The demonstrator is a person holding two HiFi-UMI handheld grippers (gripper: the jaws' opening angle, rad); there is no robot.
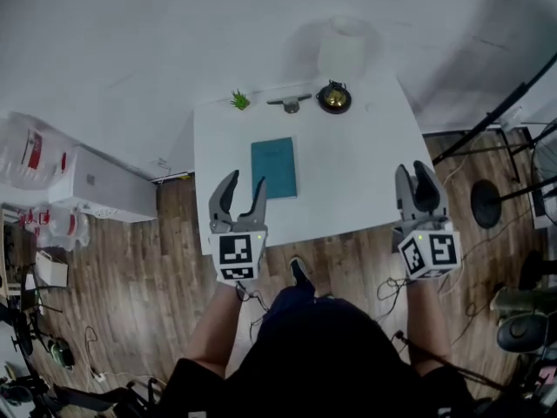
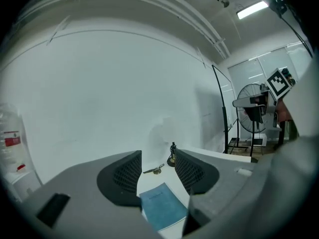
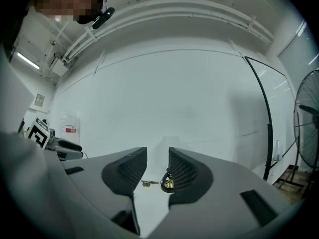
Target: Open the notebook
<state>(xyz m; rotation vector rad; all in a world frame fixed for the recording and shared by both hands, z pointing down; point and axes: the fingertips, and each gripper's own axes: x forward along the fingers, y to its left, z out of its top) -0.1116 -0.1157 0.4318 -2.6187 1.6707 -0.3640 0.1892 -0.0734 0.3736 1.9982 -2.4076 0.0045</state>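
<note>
A closed teal notebook [image 1: 273, 167] lies flat in the middle of a small white table [image 1: 365, 190]. My left gripper [image 1: 245, 181] hovers over the table's near edge, just short of the notebook's near left corner, open and empty. In the left gripper view the notebook [image 2: 163, 205] shows low between the jaws of that gripper [image 2: 157, 171], apart from both. My right gripper [image 1: 413, 171] is at the table's near right corner, well right of the notebook. It is open with a narrower gap and holds nothing. The right gripper view [image 3: 157, 168] does not show the notebook.
At the table's far edge stand a small green plant [image 1: 239, 101], a metal piece [image 1: 290, 104], a brass bell [image 1: 334, 97] and a white cylinder [image 1: 345, 49]. A white box [image 1: 104, 185] and plastic bags sit on the floor at left. Stands, cables and a fan [image 2: 254, 106] are at right.
</note>
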